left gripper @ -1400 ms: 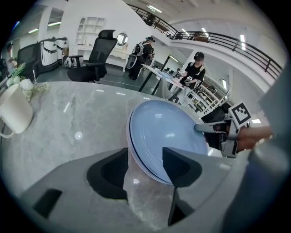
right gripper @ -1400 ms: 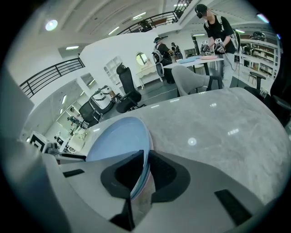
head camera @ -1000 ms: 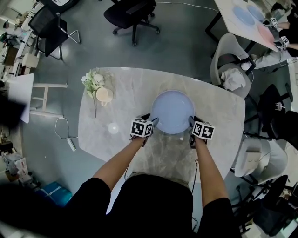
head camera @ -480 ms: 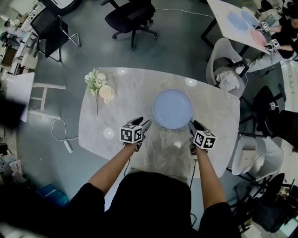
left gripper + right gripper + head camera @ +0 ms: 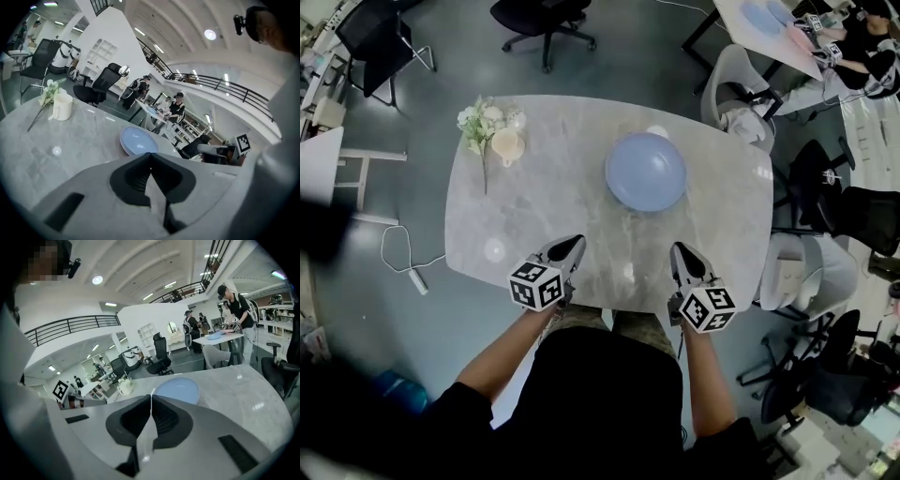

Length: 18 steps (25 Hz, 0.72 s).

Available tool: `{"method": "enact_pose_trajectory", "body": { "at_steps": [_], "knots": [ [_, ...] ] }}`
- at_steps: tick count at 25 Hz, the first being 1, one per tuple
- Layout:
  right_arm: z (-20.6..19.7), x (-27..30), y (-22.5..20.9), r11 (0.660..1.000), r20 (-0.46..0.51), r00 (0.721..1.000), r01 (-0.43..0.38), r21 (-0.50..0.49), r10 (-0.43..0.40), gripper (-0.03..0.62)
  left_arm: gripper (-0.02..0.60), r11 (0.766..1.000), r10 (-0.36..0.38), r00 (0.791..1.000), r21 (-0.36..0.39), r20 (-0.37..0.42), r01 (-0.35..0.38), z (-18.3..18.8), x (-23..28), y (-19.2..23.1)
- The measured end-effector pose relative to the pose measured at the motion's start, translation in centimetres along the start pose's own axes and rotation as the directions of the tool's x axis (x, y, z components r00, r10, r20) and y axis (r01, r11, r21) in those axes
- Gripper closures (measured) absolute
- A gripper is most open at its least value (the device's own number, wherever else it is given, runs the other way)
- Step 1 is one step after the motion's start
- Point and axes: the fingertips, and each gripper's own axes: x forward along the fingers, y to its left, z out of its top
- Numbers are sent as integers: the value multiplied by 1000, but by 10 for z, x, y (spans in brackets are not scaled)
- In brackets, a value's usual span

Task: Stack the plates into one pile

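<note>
**PLATE PILE SET DOWN, BOTH TOOLS CLEAR**

Located the plates [image 5: 646,172] as one pale-blue pile, flat on the counter [image 5: 553,202], toward its far right. Found no loose plate elsewhere on that counter. Judged the stacking complete or nearly so.

Read the left tool [image 5: 574,246] as pinched fully together, its jaws having just been closing, with nothing between them. Read the right tool [image 5: 679,253] likewise: jaws tip to tip, empty.

Noted both tools held over the near edge of the counter, one on each side, well apart from the pile and angled toward it. Judged this spacing as clearance, keeping the tools away from the rim so as not to nudge the pile. Judged the left-and-right spread as suited to a two-sided hold on a wide rim.

Noted a cup [image 5: 507,144] and flowers [image 5: 478,127] at the far left of the counter, well apart from the pile and outside the work.

Could not count the plates. Saw only the top face from the head view. Saw only a thin edge in the left gripper view, too small to separate into layers. Lost the near part of the pile behind the tool bodies in both gripper views.
</note>
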Motion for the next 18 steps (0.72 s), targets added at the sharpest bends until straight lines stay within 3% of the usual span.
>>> {"method": "enact_pose_trajectory", "body": {
  "at_steps": [5, 10, 15, 18],
  "knots": [
    [-32, -44, 50, 1000, 33, 999, 7, -6, -6, 580, 565, 996, -22, 1000, 84, 18, 20, -23, -33, -25],
    [-47, -86, 87, 999, 78, 997, -13, -50, 16, 580, 565, 991, -21, 996, 135, 91, 8, -26, -78, -64],
    [-40, -128, 100, 992, 142, 990, 0, -125, 18, 582, 565, 971, 22, 986, 230, 162, -59, -38, -116, -97],
    [-40, -166, 101, 985, 176, 984, 15, -169, 16, 582, 565, 970, 72, 972, 212, 223, -120, -52, -141, -118]
  ]
}}
